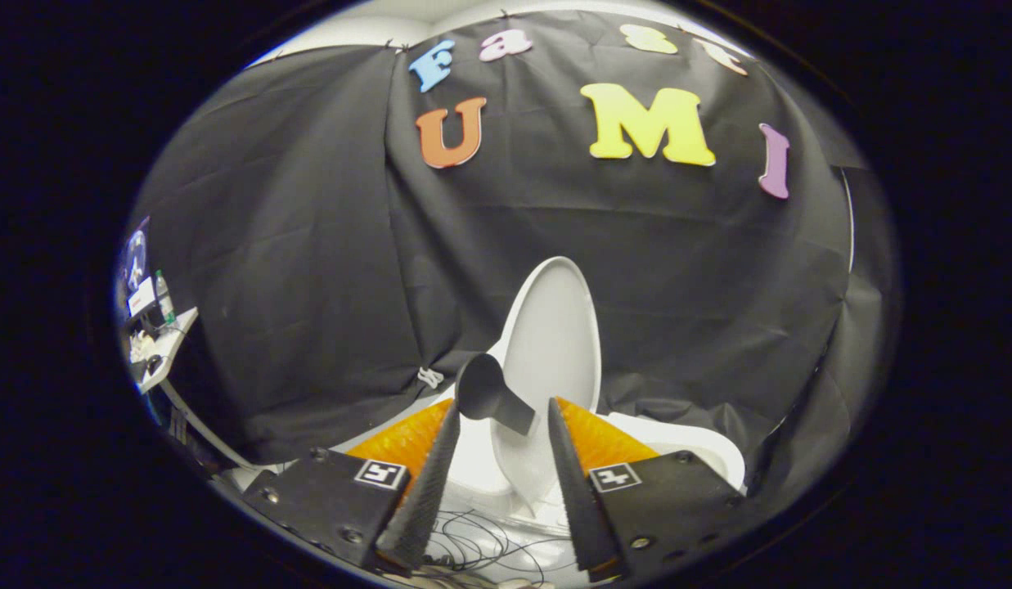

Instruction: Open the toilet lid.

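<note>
The white toilet lid (555,327) stands raised, nearly upright, edge-on and leaning toward the black cloth wall. A black funnel-shaped handle (488,394) sticks out from the lid's lower left side. My gripper (503,405) is open. The handle sits between the two fingertips, close to the left fingertip (453,413), with a clear gap to the right fingertip (553,409). Below and to the right of the lid shows the white toilet seat rim (685,446).
The black cloth wall (309,286) closes in right behind the toilet. A small shelf (166,348) with a bottle (164,296) and clutter stands far to the left. Thin black cables (481,536) lie on the white surface beneath the fingers.
</note>
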`<state>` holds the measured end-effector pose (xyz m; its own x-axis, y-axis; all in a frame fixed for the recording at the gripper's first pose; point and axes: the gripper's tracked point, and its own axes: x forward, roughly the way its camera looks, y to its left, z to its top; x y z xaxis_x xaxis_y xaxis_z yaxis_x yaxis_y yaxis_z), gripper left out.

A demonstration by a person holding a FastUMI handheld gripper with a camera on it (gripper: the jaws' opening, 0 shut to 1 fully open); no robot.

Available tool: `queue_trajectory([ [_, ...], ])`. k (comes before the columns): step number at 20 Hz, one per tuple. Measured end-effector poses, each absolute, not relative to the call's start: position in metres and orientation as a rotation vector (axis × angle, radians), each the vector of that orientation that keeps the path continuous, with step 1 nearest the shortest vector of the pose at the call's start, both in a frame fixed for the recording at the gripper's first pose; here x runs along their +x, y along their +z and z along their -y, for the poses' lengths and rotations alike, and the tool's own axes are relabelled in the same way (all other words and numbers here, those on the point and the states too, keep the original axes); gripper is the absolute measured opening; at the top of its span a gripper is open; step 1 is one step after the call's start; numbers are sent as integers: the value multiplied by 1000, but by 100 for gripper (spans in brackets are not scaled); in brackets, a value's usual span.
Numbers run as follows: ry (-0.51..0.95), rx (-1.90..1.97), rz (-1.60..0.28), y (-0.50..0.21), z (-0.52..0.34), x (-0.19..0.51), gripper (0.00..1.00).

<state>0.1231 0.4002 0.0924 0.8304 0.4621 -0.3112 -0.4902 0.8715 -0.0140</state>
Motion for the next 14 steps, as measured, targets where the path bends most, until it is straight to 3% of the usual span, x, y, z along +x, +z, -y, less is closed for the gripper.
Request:
queue_trajectory([
  [9,416,-38,-118,89,-236,86,71],
  [14,308,1,-107,63,-157,57,93],
])
